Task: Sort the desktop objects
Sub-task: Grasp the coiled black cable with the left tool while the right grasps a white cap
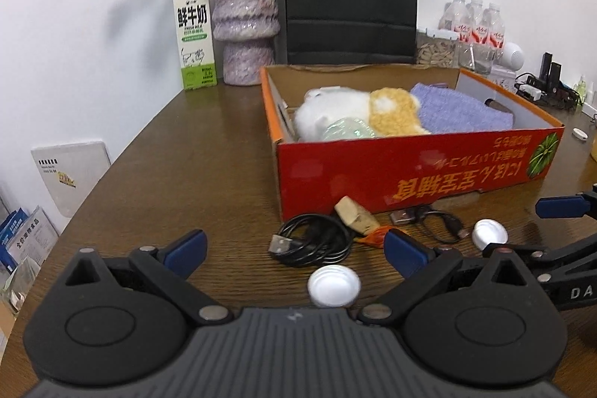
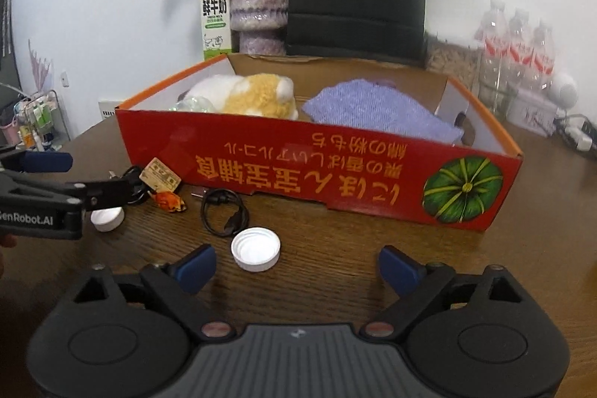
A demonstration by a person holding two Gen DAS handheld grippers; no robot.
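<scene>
The right gripper [image 2: 296, 265] hangs over the brown worktop [image 2: 541, 219] with its blue pads wide apart and nothing between them. Just ahead at 11 o'clock a white cap [image 2: 256, 249] lies open side up. Beyond it, at 11 o'clock, sits a coiled black cable [image 2: 224, 213], then an orange wrapper [image 2: 171, 201] and a tan card [image 2: 160, 175]. At 12 o'clock stands the red cardboard box [image 2: 321, 166], holding a plush toy [image 2: 253, 94] and a purple cloth [image 2: 377, 110]. At 9 o'clock the left gripper [image 2: 71, 191] reaches in above a second white cap [image 2: 108, 219].

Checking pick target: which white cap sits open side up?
The white cap by the right gripper: its ribbed hollow shows. The other cap, by the left gripper, doesn't.
</scene>
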